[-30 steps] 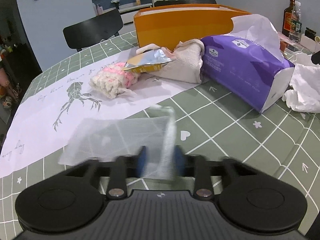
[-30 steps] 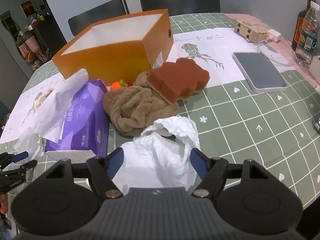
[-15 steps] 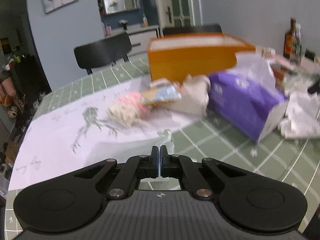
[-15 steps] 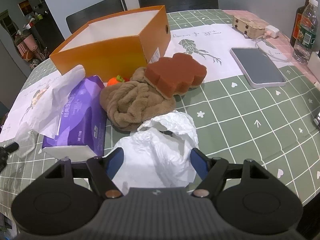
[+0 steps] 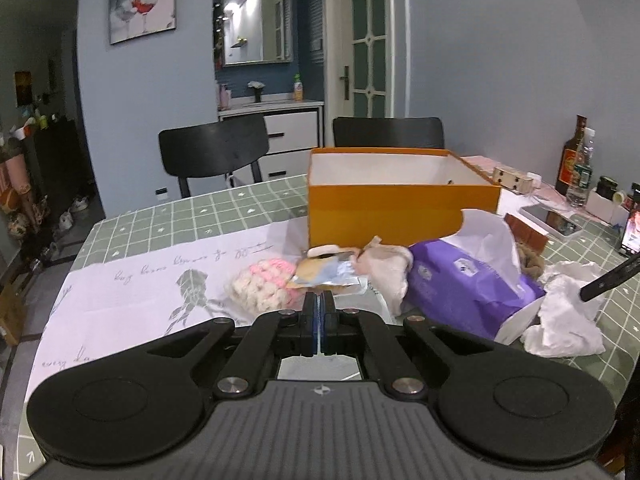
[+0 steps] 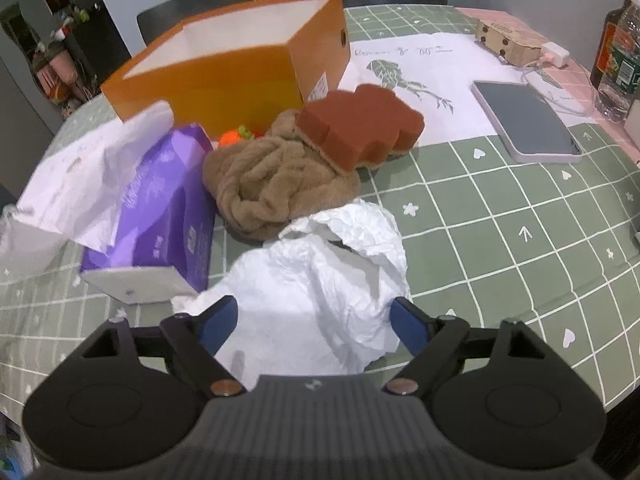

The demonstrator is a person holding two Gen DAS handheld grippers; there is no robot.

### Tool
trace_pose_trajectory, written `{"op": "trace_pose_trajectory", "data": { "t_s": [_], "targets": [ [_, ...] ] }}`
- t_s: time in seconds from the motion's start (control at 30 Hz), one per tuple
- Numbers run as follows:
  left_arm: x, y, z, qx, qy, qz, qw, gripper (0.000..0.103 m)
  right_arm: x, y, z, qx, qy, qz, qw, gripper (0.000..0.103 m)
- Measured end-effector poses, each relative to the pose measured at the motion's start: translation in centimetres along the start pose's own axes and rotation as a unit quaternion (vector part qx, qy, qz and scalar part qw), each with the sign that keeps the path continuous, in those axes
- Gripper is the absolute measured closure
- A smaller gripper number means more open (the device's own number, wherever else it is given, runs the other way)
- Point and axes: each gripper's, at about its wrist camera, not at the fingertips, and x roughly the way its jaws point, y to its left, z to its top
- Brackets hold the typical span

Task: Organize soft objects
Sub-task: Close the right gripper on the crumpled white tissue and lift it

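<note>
Left tongs were clamped fully together on a thin translucent sheet, which showed pale between and behind the pads. Right tongs were spread wide and opening further, pads either side of the crumpled white paper, not pressing it.

Soft stuff sat bunched in front of the orange box: pink-cream knit ball, foil packet, beige cloth, purple tissue pack, brown towel with the rust sponge leaning on it, and a small orange toy against the box wall. The box was open-topped with a white interior; I couldn't see its floor.

Open room: the printed white sheet left of the pile, and the green grid tabletop right of the paper up to the tablet. Bottles stood at the far right edge. Two black chairs stood behind, against blue-grey walls.
</note>
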Motion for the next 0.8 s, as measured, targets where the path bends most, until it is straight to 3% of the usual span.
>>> {"op": "trace_pose_trajectory", "data": {
  "t_s": [0.2,0.3,0.57,0.6,0.63,0.7,0.77,0.8],
  "targets": [
    [0.0,-0.7,0.0,0.007,0.002,-0.007,0.9999,0.102,0.2,-0.7,0.6,-0.017,-0.011,-0.043,0.999,0.020],
    [0.1,-0.7,-0.1,0.008,0.004,-0.008,0.9999,0.102,-0.2,-0.7,0.8,-0.044,-0.017,-0.050,0.998,0.013],
    [0.1,-1.0,0.2,0.007,0.004,-0.015,0.9999,0.102,2.1,-0.4,0.9,-0.132,0.013,-0.076,0.988,0.010],
    [0.1,-1.0,0.3,0.007,0.004,-0.015,0.9999,0.102,2.6,-0.6,1.0,-0.134,0.018,-0.068,0.989,0.017],
    [0.0,-1.0,0.3,0.007,0.005,-0.015,0.9998,0.102,3.1,-0.7,1.1,-0.136,0.024,-0.060,0.989,0.043],
    [0.0,-1.0,0.4,0.009,0.005,-0.015,0.9998,0.102,4.2,-0.8,1.4,-0.137,0.048,-0.057,0.988,0.080],
    [-0.1,-1.0,0.4,0.008,0.005,-0.014,0.9999,0.102,4.3,-0.5,1.4,-0.149,0.047,-0.064,0.986,0.081],
    [-0.1,-0.9,0.4,0.008,0.006,-0.013,0.9999,0.102,4.0,-0.3,1.4,-0.153,0.044,-0.066,0.985,0.087]
  ]
}}
